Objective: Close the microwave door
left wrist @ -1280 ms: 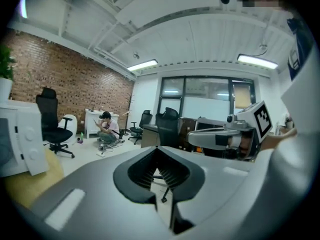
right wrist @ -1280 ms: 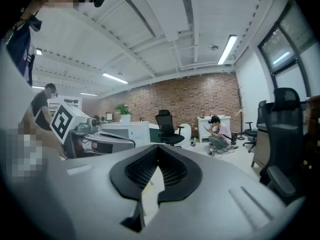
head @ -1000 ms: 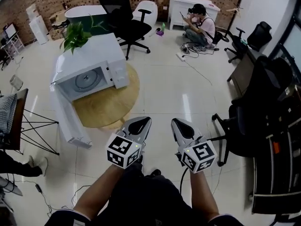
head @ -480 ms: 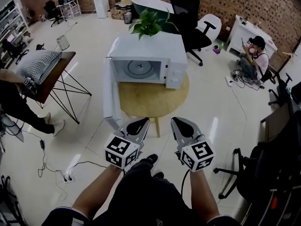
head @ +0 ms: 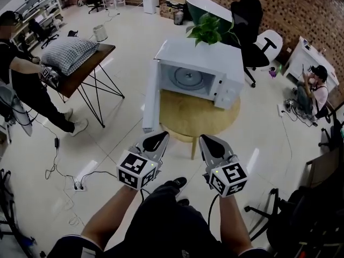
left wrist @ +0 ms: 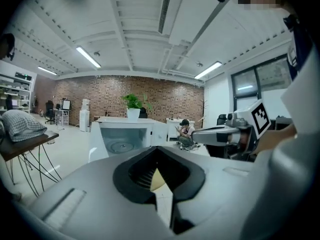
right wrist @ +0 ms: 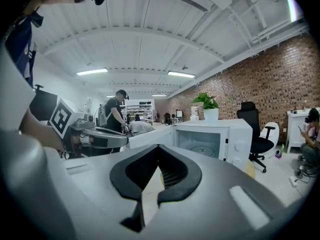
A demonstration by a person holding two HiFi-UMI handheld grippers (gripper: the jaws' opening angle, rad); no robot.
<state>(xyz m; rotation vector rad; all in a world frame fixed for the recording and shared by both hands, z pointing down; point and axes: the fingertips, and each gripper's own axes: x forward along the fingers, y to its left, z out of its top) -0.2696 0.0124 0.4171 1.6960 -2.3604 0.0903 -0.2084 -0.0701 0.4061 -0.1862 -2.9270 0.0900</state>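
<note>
A white microwave (head: 200, 67) stands on a round wooden table (head: 201, 117) with its door (head: 151, 97) swung wide open to the left, edge toward me. A potted plant (head: 209, 28) sits on top. Its empty cavity with the glass turntable shows in the left gripper view (left wrist: 123, 136) and the right gripper view (right wrist: 210, 140). My left gripper (head: 156, 142) and right gripper (head: 210, 144) hover side by side short of the table, both shut with nothing held. The door's near end lies just beyond the left gripper's tip.
A side table with a cushion (head: 79, 58) stands at the left, with a person (head: 24, 87) beside it. A power strip and cables (head: 79, 185) lie on the floor. A black office chair (head: 251, 23) is behind the microwave, a seated person (head: 315, 90) at the right.
The head view has swung round so the microwave now sits further right, facing me. Both grippers keep the same pose, side by side and shut.
</note>
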